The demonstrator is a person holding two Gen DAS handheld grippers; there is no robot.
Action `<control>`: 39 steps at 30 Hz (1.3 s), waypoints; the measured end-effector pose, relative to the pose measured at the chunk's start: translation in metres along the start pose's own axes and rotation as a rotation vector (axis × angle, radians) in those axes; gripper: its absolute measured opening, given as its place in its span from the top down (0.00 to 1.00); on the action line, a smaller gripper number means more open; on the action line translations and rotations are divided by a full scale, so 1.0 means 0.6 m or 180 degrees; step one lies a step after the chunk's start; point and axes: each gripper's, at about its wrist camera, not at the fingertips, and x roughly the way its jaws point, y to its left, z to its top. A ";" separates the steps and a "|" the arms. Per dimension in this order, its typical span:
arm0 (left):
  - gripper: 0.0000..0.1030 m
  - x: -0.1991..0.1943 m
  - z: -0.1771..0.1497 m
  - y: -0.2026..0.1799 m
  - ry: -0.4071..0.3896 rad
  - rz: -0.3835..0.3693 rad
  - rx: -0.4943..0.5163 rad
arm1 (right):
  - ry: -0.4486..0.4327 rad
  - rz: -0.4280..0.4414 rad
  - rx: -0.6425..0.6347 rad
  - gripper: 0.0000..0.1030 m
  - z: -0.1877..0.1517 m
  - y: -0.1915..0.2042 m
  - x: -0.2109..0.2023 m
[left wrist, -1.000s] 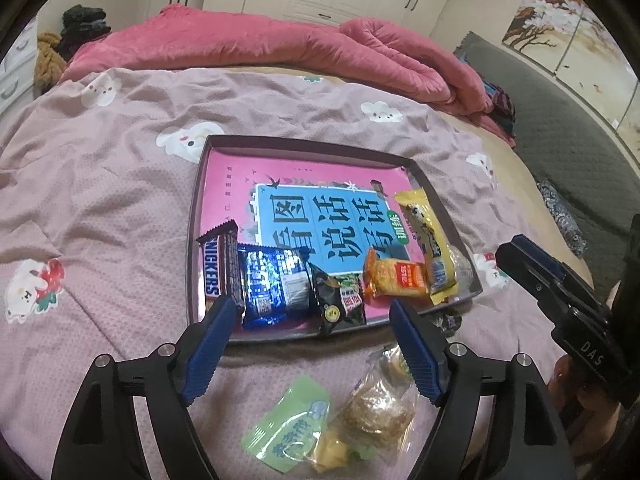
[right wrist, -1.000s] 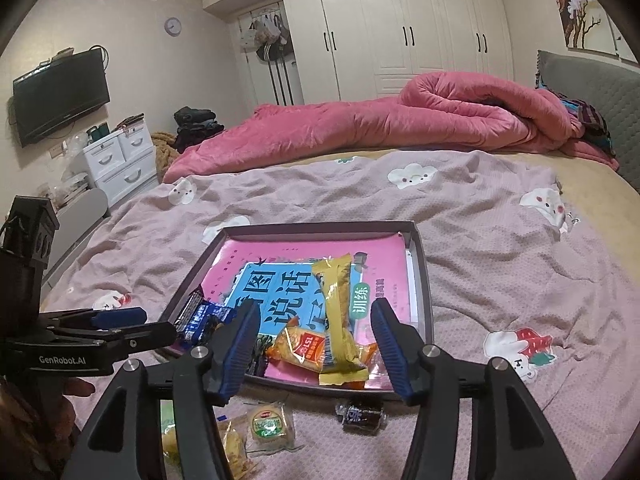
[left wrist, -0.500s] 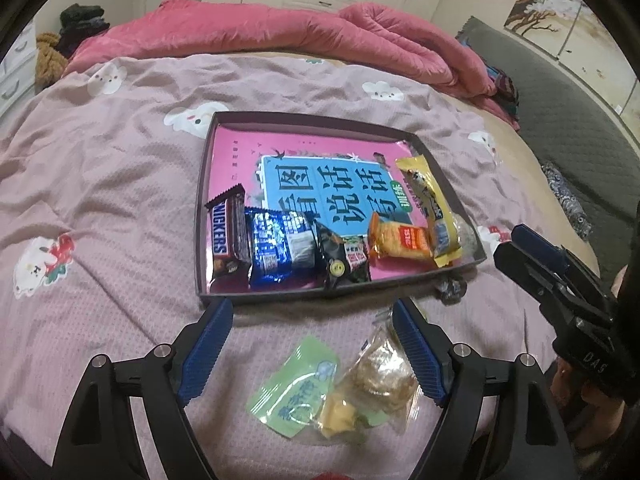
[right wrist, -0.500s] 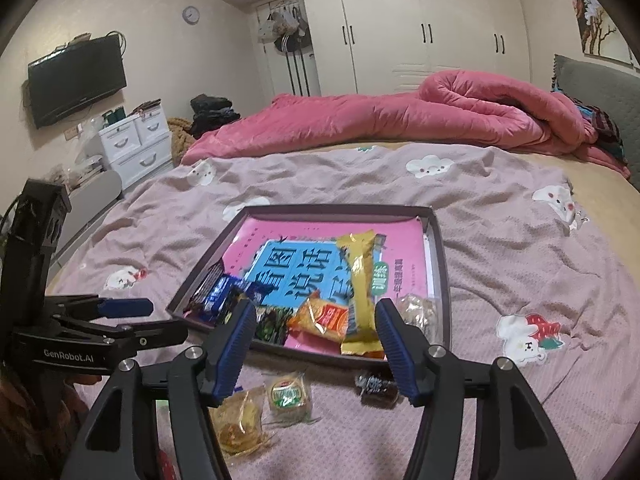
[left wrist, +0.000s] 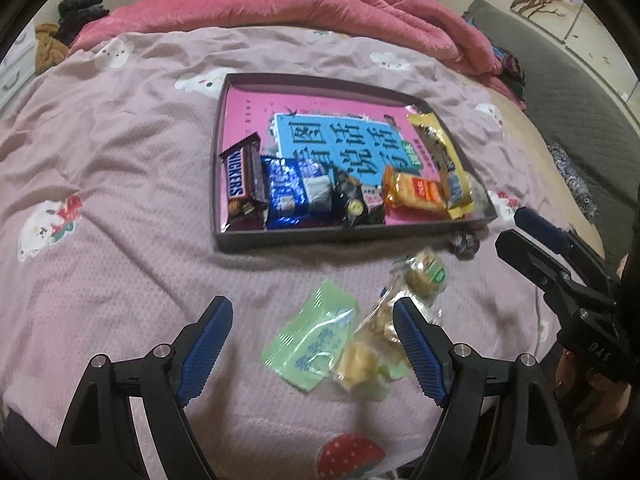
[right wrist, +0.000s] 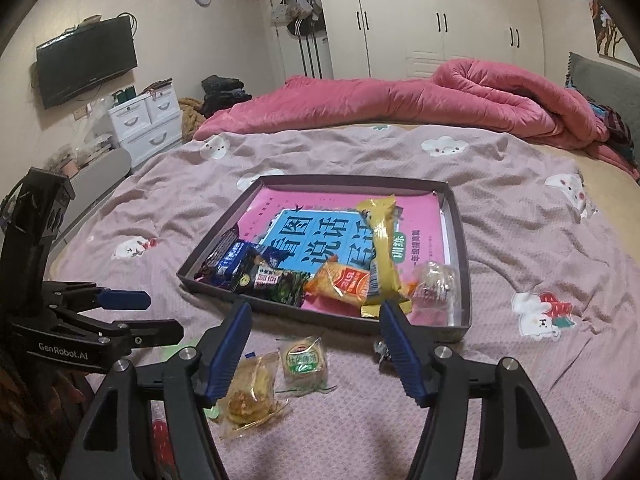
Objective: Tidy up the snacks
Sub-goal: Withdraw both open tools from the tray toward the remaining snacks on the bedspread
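A dark shallow tray (left wrist: pixel 218 160) (right wrist: pixel 464 280) lies on the bed with a pink and blue book in it. Along its near side lie a Snickers bar (left wrist: pixel 240 184), a blue packet (left wrist: pixel 296 192), a dark green packet (right wrist: pixel 280 284), an orange packet (right wrist: pixel 344 282), a long yellow packet (right wrist: pixel 380 248) and a clear-wrapped sweet (right wrist: pixel 434 280). On the sheet in front lie a light green sachet (left wrist: pixel 316 336), two clear-wrapped pastries (right wrist: pixel 304 360) (right wrist: pixel 250 392) and a small dark sweet (left wrist: pixel 464 244). My left gripper (left wrist: pixel 310 344) hangs open over the sachet. My right gripper (right wrist: pixel 316 344) is opening above the pastries, nothing between its pads.
A pink quilt (right wrist: pixel 400 96) is heaped along the far side of the bed. The lilac sheet (left wrist: pixel 120 200) with cartoon prints covers the rest. White drawers (right wrist: pixel 148 120), a wall television (right wrist: pixel 86 60) and wardrobes (right wrist: pixel 440 20) stand beyond.
Both grippers have drawn back from the tray and dipped toward the loose snacks on the sheet. The right gripper's jaws have widened.
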 end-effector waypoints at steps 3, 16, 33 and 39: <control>0.19 -0.002 -0.005 0.000 0.0022 -0.0002 0.0009 | 0.0021 0.0013 -0.0023 0.33 -0.003 0.004 0.002; 0.19 0.013 -0.042 0.002 0.0329 -0.0142 0.0035 | 0.0164 -0.0011 -0.0035 0.28 -0.018 0.008 0.015; 0.19 0.041 -0.065 -0.004 0.0626 -0.0616 -0.0157 | 0.0415 -0.0080 -0.0042 0.27 -0.040 0.006 0.041; 0.21 0.055 -0.068 0.008 0.0671 -0.0736 -0.0417 | 0.0519 -0.0117 -0.0069 0.27 -0.047 0.005 0.055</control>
